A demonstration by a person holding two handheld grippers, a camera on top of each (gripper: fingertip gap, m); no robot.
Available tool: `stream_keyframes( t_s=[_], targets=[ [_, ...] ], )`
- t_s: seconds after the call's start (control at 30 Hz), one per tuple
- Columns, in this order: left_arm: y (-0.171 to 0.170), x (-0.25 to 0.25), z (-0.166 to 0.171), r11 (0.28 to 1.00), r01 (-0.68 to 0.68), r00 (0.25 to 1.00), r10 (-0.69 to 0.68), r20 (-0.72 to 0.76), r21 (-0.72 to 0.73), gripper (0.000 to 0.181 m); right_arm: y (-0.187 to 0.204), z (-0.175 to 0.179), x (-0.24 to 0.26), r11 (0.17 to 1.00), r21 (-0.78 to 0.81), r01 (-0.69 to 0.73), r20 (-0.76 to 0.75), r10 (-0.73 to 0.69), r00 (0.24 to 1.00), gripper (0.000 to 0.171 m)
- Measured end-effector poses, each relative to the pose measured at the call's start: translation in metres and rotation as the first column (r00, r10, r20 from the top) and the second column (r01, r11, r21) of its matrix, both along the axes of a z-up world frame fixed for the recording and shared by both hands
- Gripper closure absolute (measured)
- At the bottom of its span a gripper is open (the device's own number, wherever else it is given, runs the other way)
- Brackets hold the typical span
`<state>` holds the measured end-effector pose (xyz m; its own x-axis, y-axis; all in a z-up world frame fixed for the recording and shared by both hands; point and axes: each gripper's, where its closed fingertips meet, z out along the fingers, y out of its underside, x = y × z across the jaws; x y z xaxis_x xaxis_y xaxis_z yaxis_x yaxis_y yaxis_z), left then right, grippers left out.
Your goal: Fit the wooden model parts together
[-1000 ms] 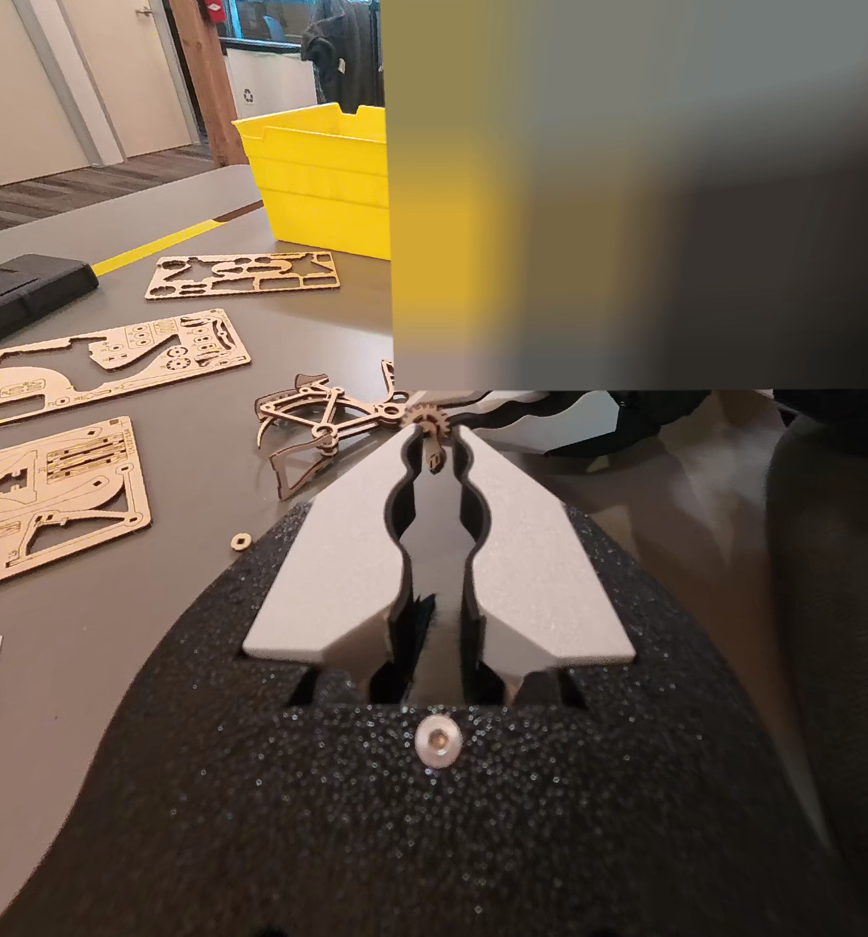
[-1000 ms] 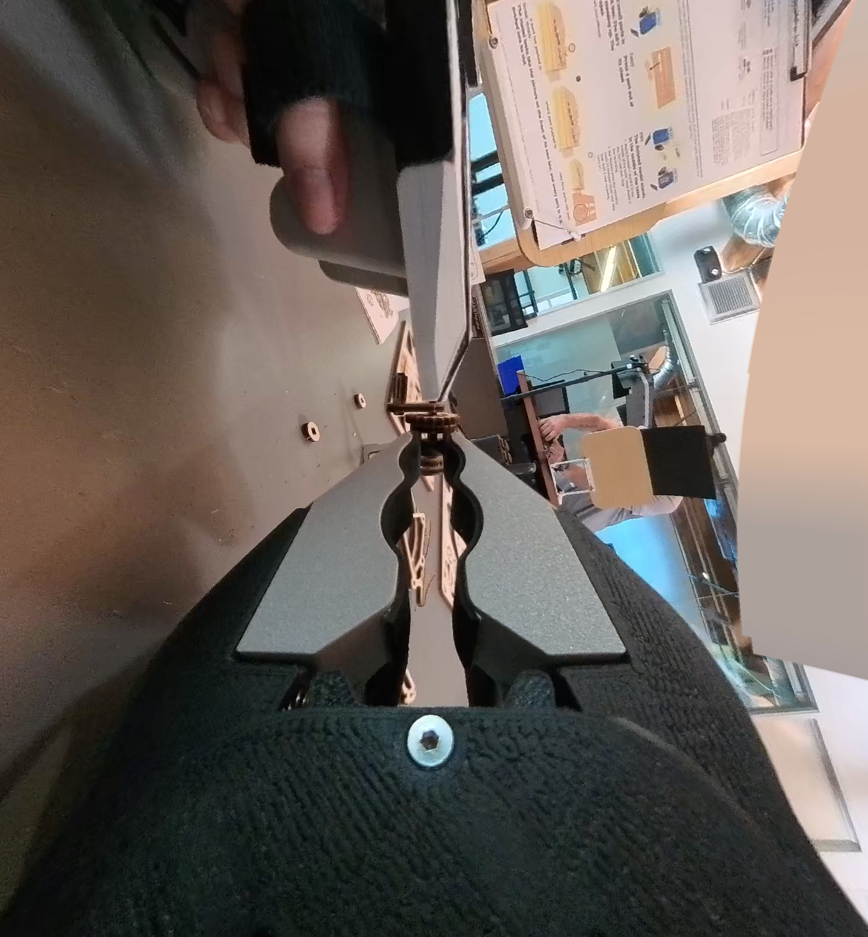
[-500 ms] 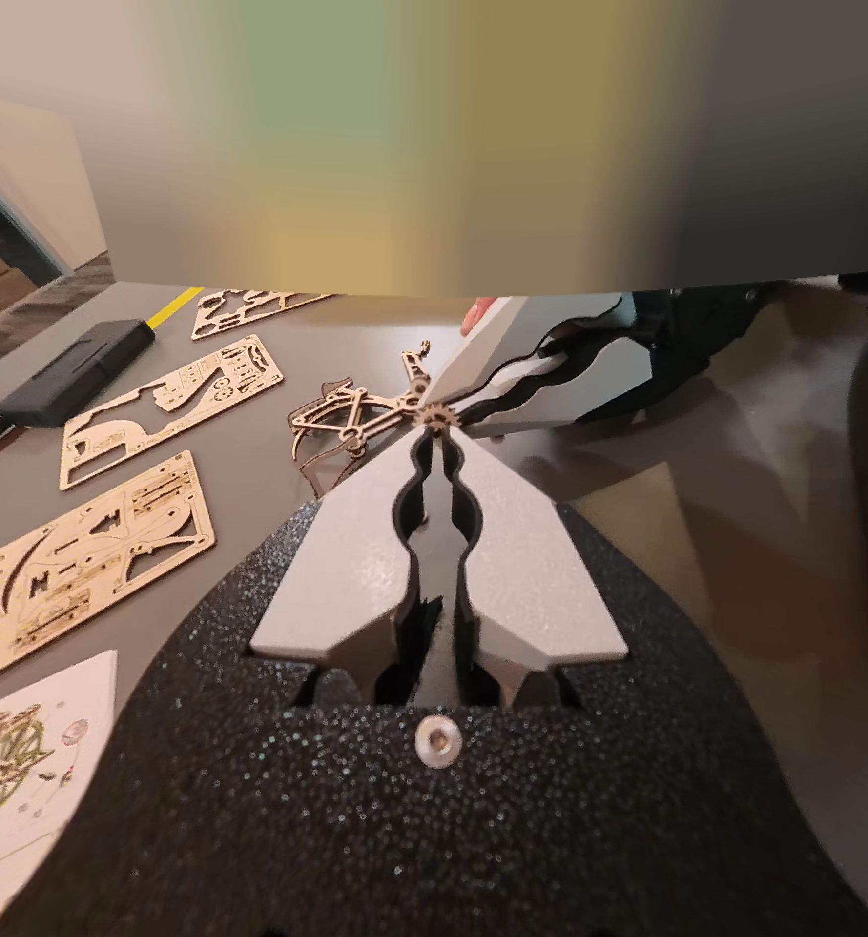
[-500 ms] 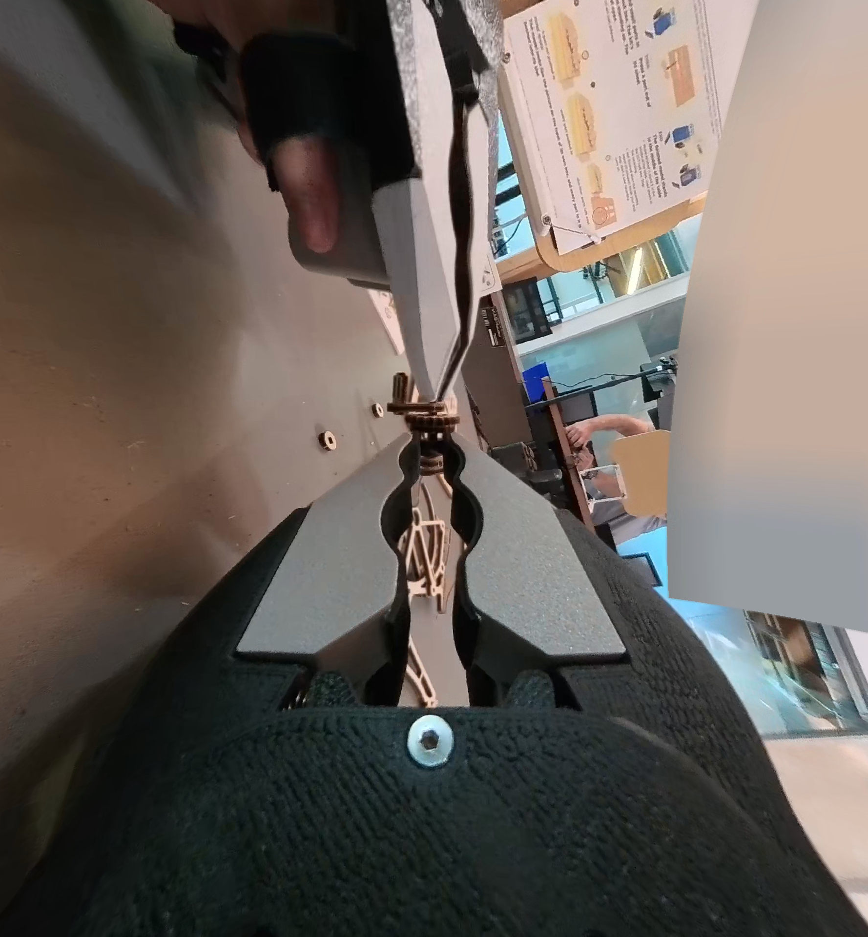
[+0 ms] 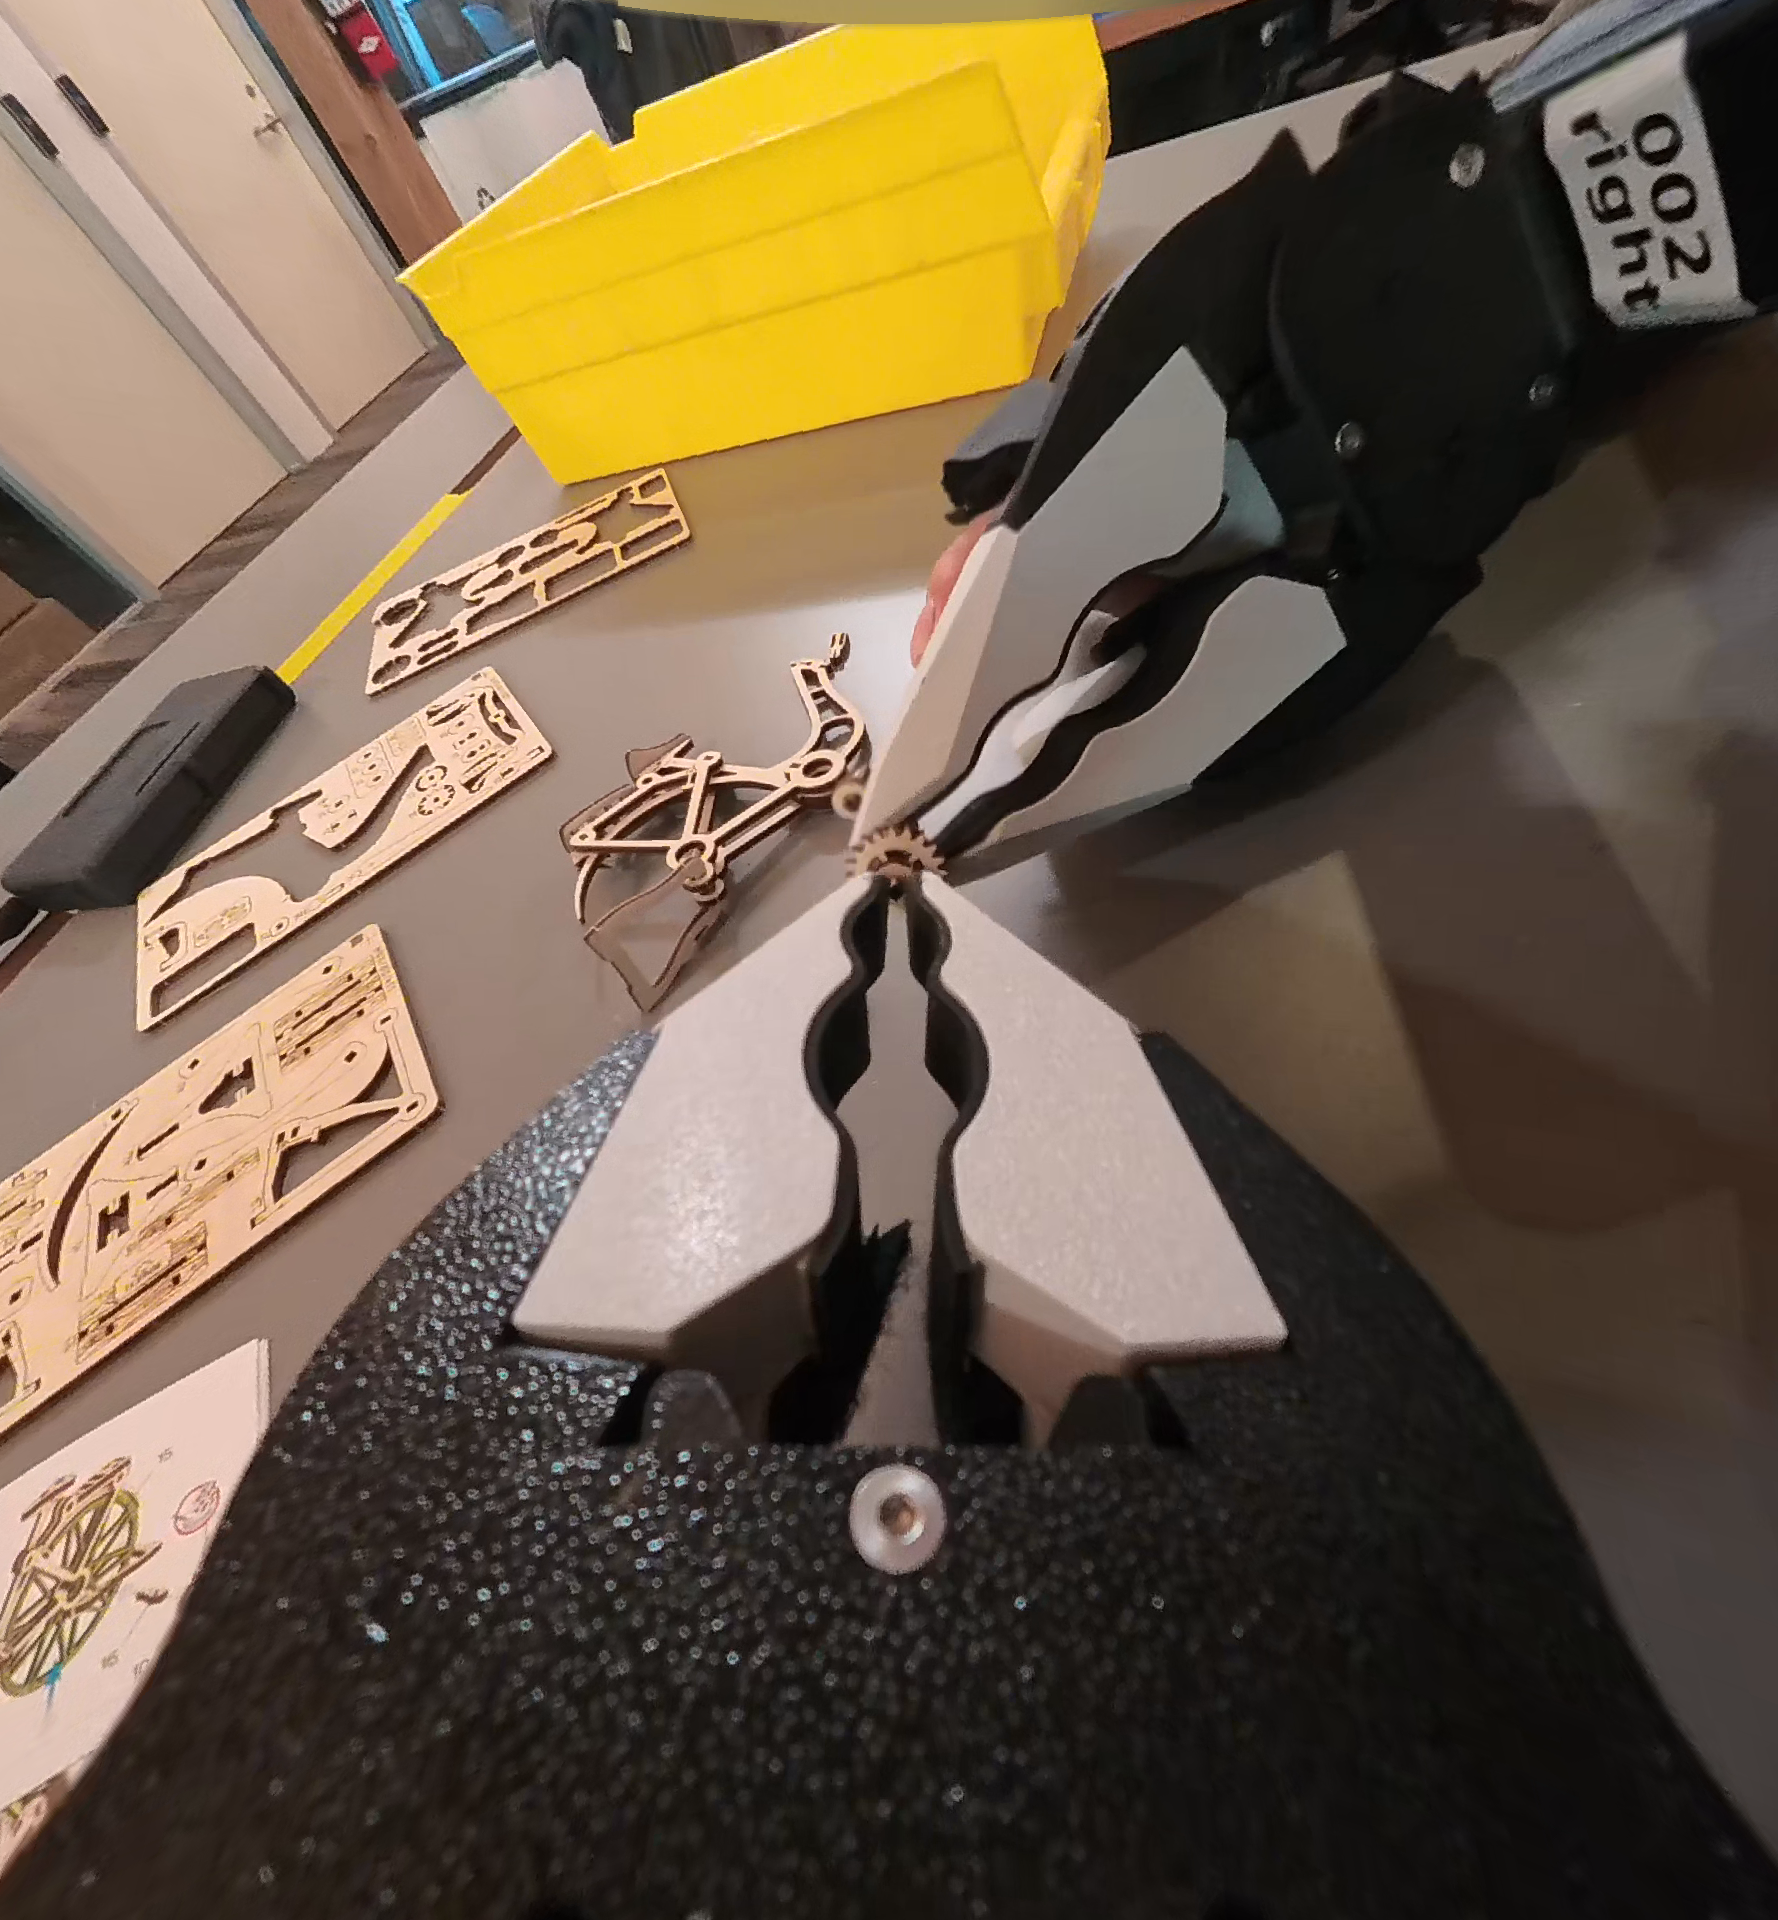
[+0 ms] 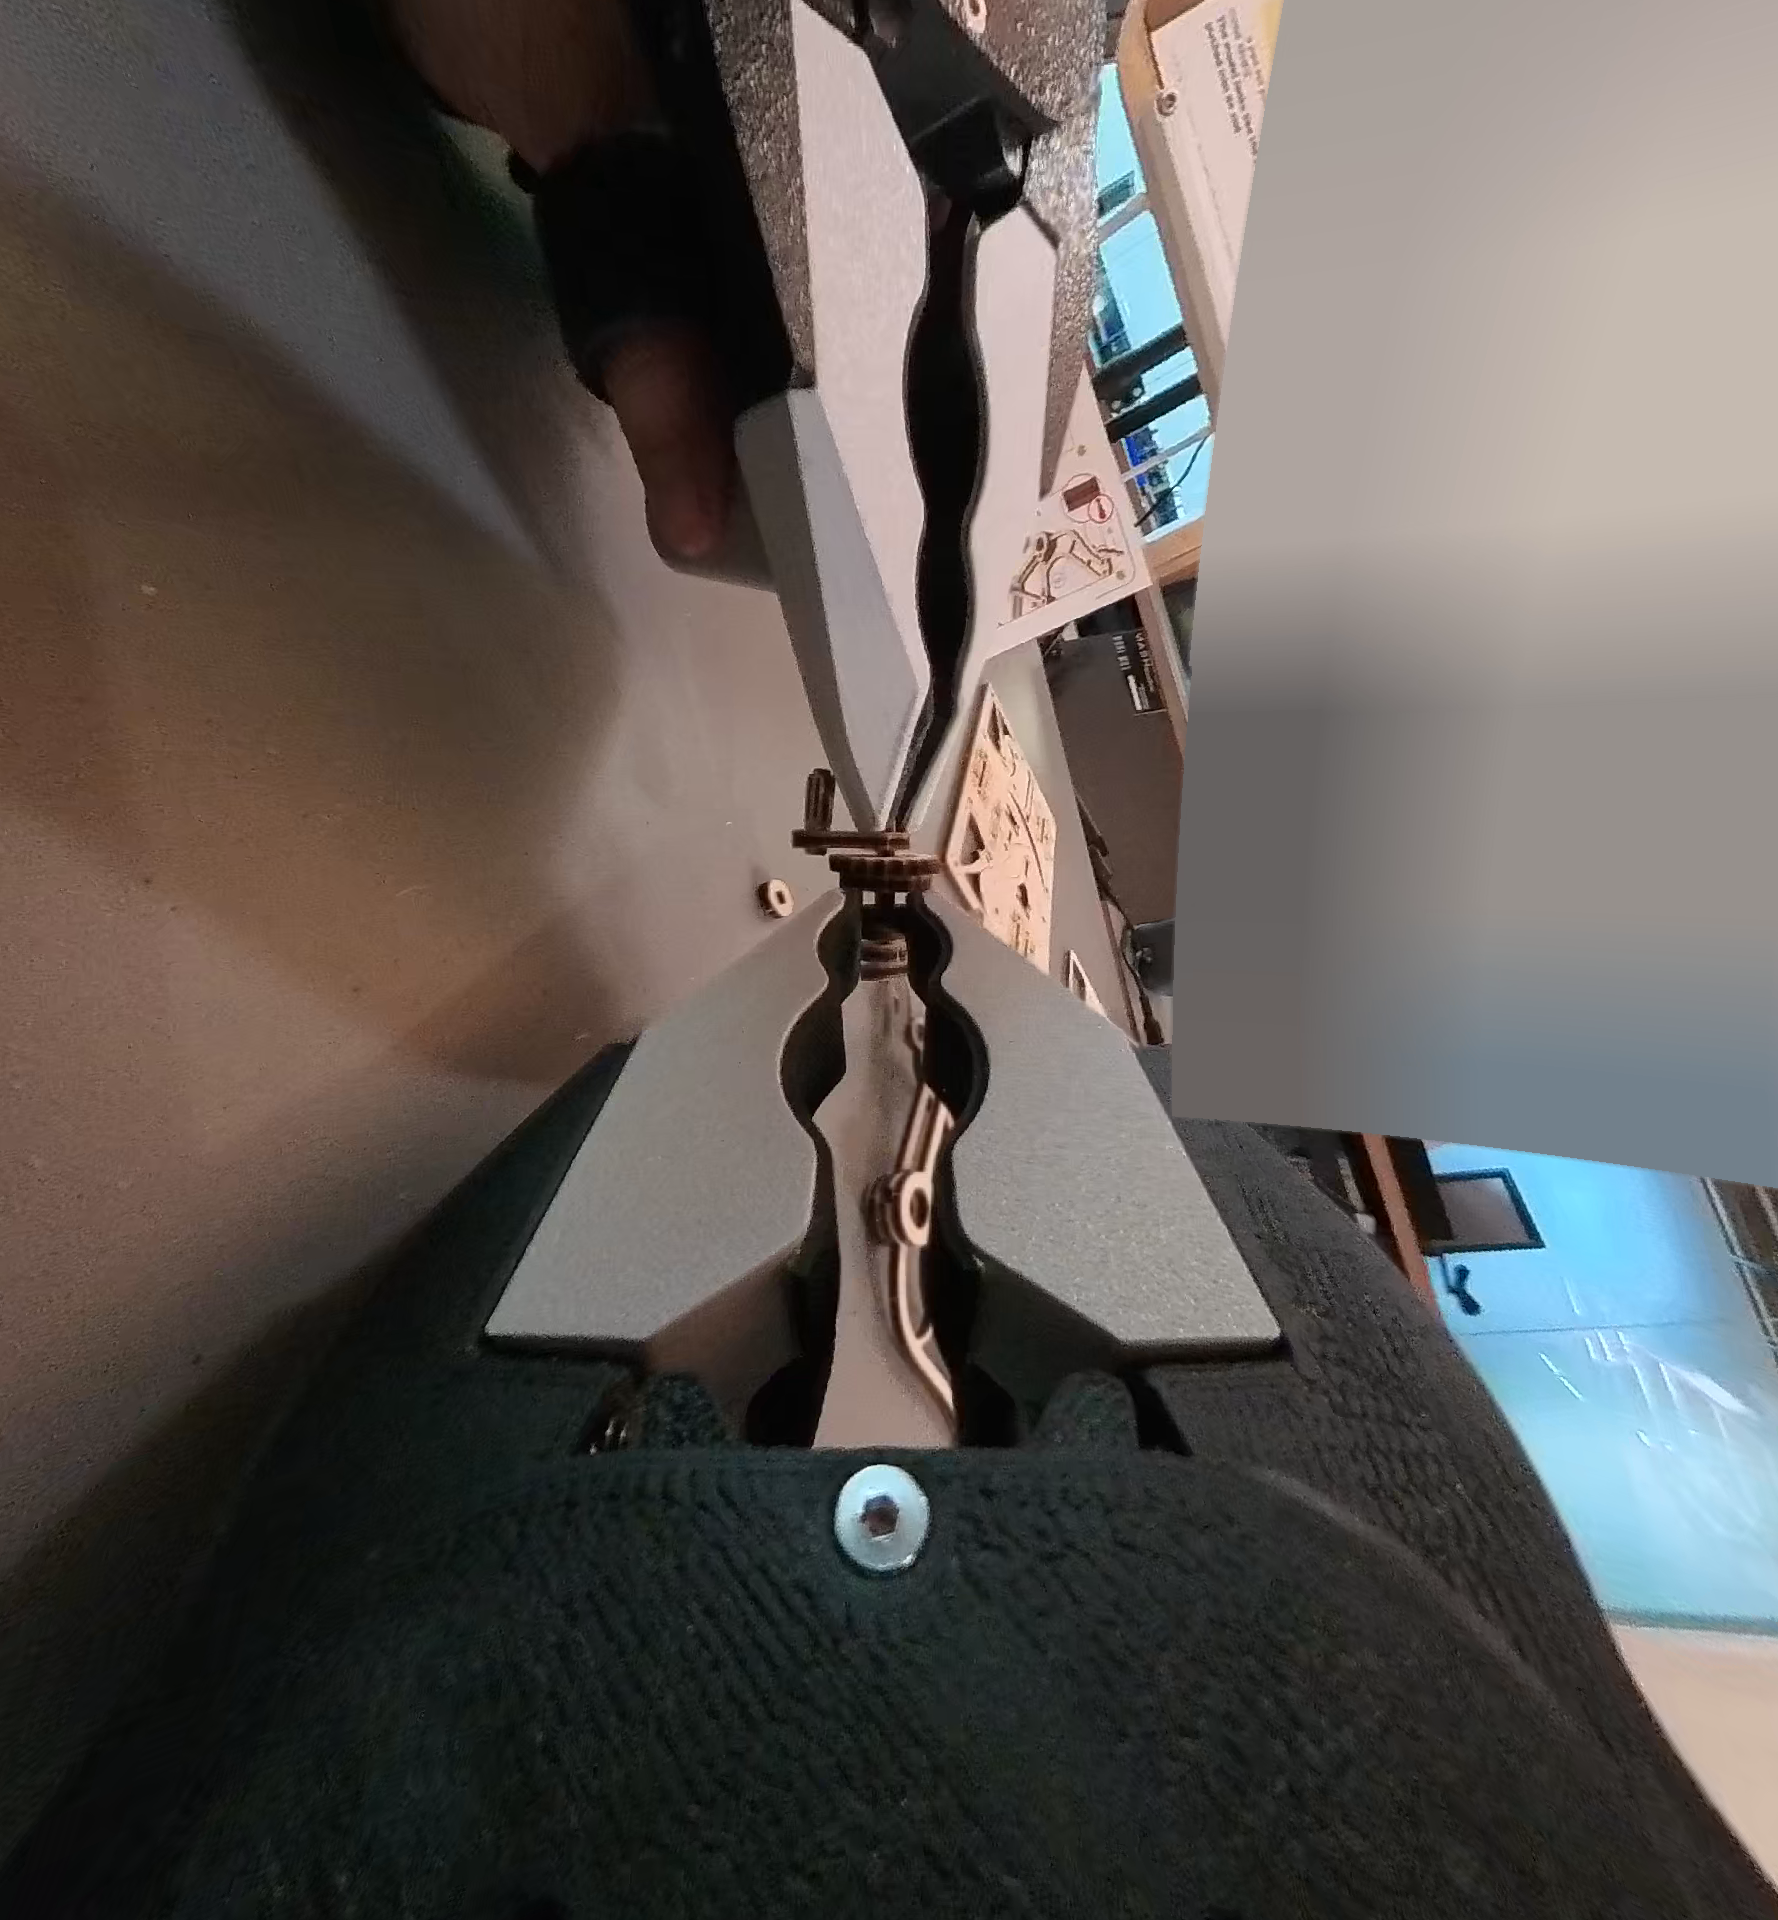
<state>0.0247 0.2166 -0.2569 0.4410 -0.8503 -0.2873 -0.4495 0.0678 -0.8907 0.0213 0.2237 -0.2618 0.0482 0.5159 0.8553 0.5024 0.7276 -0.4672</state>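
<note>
A small wooden gear on a short axle [image 5: 898, 858] is held in the air between both grippers, tip to tip. My left gripper [image 5: 895, 891] is shut on its near end. My right gripper [image 5: 929, 844] comes in from the upper right and is shut on the other end. In the right wrist view the gear assembly [image 6: 880, 871] sits at my right gripper's [image 6: 880, 920] tips, with the left gripper [image 6: 890, 808] closing on it from above. A partly built wooden bicycle frame [image 5: 698, 821] lies on the grey table [image 5: 1487, 935] just behind; part of the frame shows between the right gripper's jaws [image 6: 911, 1216].
Several laser-cut wooden part sheets [image 5: 345, 810] lie at the left, with a printed instruction sheet [image 5: 64, 1538] at the near left. A yellow bin [image 5: 781, 270] stands at the back, a black box [image 5: 152, 790] far left. A small wooden washer [image 6: 776, 896] lies loose on the table.
Both grippers stay closed on the gear assembly while turning together. The left view has swung so that the right gripper and the yellow bin show more fully.
</note>
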Motion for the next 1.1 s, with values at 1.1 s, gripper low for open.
stream_keyframes(
  t_s=[1.1],
  targets=[
    [0.013, -0.010, 0.021, 0.989, -0.039, 0.979, 0.066, 0.194, -0.139, 0.175, 0.005, 0.036, -0.001, 0.983, 0.176, 0.045, -0.166, -0.016, 0.986, 0.155]
  ],
)
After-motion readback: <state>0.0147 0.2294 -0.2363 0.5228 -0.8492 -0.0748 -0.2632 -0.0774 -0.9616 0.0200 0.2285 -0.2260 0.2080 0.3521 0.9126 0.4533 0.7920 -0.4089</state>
